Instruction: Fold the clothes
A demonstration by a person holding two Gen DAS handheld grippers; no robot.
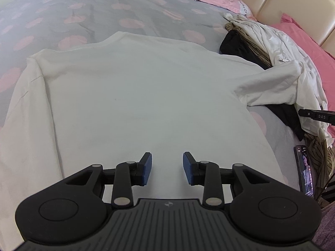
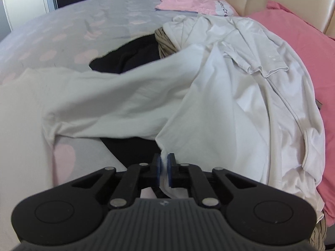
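Cloth covered most of the bed [image 1: 88, 6]: a cream long-sleeved shirt [image 1: 134, 96] lay spread flat, face down it seemed, on the grey bedspread with pink spots, collar toward the far side. The left gripper [image 1: 167, 168] hovered over the shirt's lower part with its blue-padded fingers [image 1: 147, 168] spread well apart and nothing between them. One sleeve lay straight along the left edge of the shirt; the other sleeve [image 2: 117, 104] ran out to the right, up onto a heap of clothes [image 2: 240, 79] near the beige headboard [image 1: 293, 4]. The right gripper [image 2: 165, 167] had its fingers pinched together on a fold of white fabric at the near edge of that heap, close by the sleeve's end. The heap held a white T-shirt, a black garment [image 2: 129, 56] and a striped tan piece. Pink pillows [image 2: 303, 48] lay behind it. A phone [image 1: 304, 169] with a lit screen rested at the bed's right edge in the left wrist view
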